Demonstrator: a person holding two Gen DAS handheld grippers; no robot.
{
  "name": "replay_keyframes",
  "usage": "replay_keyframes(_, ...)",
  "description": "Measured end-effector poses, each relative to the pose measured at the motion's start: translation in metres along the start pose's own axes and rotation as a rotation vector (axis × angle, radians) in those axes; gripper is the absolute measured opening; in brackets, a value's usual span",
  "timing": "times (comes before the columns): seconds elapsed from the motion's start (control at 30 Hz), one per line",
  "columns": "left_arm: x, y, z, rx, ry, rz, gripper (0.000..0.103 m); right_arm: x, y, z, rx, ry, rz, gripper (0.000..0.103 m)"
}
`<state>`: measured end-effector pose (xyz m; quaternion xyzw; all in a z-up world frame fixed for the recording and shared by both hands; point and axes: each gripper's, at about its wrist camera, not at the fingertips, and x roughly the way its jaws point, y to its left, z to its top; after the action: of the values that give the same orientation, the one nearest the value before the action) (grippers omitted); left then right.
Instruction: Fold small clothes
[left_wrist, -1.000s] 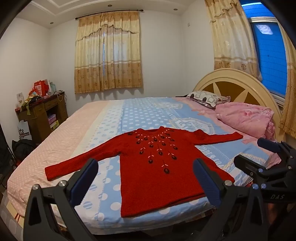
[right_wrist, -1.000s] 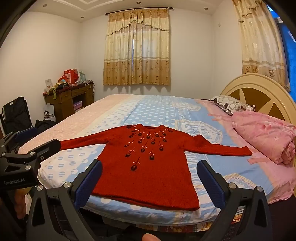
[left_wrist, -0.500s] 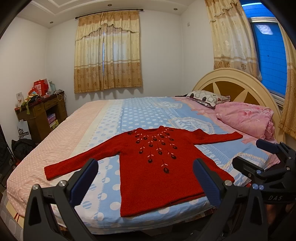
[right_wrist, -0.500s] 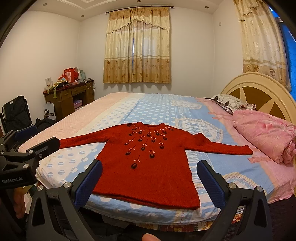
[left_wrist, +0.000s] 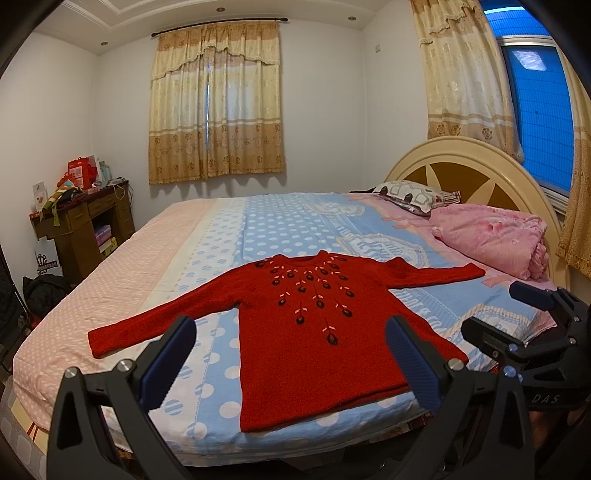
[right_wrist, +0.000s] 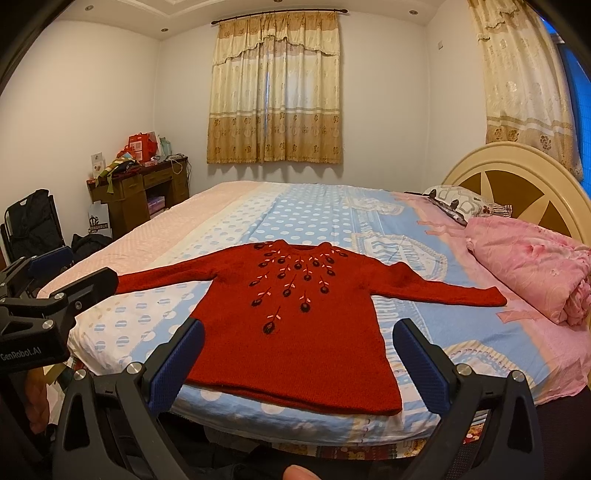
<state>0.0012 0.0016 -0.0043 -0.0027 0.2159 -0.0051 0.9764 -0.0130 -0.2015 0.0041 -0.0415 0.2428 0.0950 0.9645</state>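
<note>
Sweater placement: the red sweater (left_wrist: 317, 332) is laid flat, front up, near the bed's (left_wrist: 155, 258) front edge, sleeves spread out, judged ready for folding.
Left hand-held gripper (left_wrist: 291, 363): held spread, empty, short of the hem.
Right hand-held gripper (right_wrist: 299, 363): likewise spread, empty.
Sweater look: knitted, dark flower embroidery below the neckline.

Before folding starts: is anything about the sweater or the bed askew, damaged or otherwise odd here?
Nothing stands out. The red sweater lies flat and face up near the bed's front edge, both sleeves spread, with no visible damage. The left gripper and right gripper are open and clear of it.
</note>
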Motion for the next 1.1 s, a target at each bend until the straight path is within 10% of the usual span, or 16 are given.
replay_keyframes(1.1,0.0011,-0.0001,-0.0004,-0.005,0.003,-0.002,0.103,0.0061,0.0032,-0.0076,-0.002,0.016,0.003,0.102)
